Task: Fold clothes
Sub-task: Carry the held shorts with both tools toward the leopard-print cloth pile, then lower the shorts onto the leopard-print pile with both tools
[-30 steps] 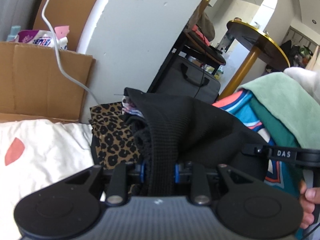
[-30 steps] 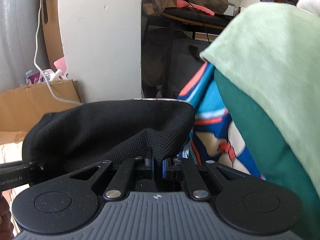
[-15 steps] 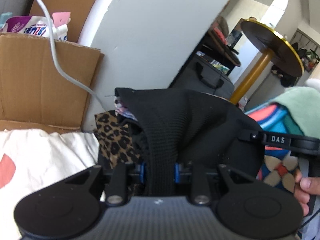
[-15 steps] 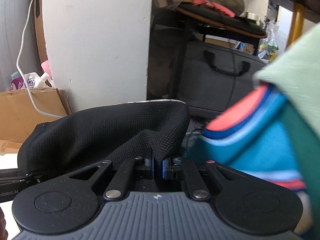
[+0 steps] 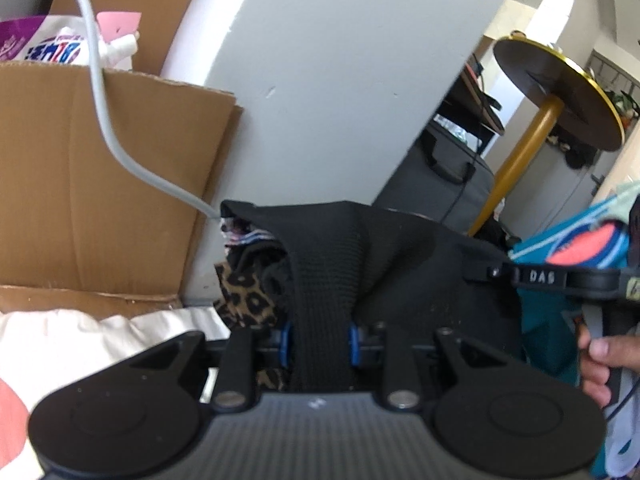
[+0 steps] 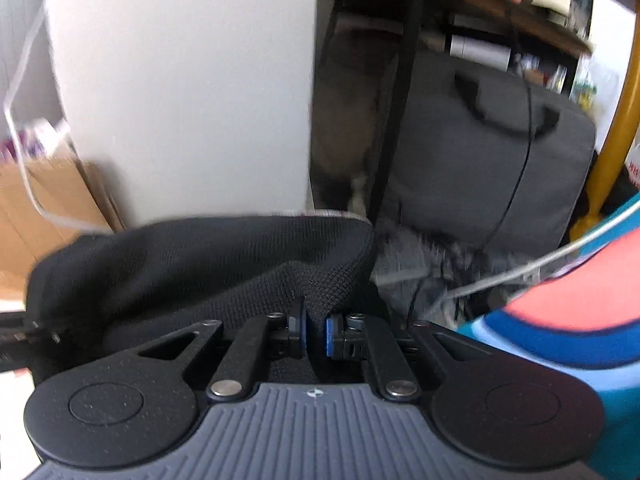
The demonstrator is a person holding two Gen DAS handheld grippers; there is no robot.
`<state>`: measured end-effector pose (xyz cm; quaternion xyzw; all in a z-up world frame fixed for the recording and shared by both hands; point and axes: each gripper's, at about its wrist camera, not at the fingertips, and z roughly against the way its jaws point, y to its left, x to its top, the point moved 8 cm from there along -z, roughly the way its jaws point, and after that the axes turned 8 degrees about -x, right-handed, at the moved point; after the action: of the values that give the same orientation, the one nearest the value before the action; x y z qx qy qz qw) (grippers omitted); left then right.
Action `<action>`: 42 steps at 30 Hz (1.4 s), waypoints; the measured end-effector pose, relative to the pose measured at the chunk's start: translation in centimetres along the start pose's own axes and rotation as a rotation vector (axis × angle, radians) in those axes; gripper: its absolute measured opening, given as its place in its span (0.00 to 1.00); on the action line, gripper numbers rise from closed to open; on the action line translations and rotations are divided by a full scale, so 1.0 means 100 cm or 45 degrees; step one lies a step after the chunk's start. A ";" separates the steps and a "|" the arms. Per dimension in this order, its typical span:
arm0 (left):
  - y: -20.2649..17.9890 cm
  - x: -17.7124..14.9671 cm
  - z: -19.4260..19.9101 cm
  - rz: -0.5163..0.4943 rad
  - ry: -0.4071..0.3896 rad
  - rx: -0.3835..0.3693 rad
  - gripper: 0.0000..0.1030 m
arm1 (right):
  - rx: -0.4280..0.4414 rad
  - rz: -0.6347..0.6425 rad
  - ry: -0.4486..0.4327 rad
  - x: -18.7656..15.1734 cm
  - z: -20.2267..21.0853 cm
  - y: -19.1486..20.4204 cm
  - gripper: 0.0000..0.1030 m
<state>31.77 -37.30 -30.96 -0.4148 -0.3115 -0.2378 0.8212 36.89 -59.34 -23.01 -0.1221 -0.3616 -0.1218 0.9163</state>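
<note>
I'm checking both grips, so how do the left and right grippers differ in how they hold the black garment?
The left gripper clamps a wide, thick band of the black garment, jaws well apart; the right gripper pinches a thin edge, jaws nearly together. Both are shut on the same garment.

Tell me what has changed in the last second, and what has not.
Both views have swung left and away from the pile: the mint and green clothes have left the frame, and only the blue and coral cloth shows at the right edge. The suitcase now fills more of the right view. Nothing was taken or released: the left hand-held gripper and right hand-held gripper stay shut on the black garment.
</note>
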 end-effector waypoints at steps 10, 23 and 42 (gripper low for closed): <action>0.027 -0.003 -0.020 0.205 0.073 -0.064 0.42 | 0.008 -0.307 0.202 0.015 -0.041 -0.024 0.54; 0.043 0.029 -0.038 0.290 -0.026 -0.025 0.44 | 0.081 -0.445 0.420 0.017 -0.120 -0.026 0.37; 0.018 0.031 0.024 0.038 -0.195 0.237 0.31 | 0.003 0.070 -0.153 0.042 -0.041 0.021 0.31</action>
<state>34.31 -34.76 -28.65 -0.3582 -0.3879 -0.1634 0.8334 43.07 -59.17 -23.31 -0.1380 -0.4125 -0.0885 0.8961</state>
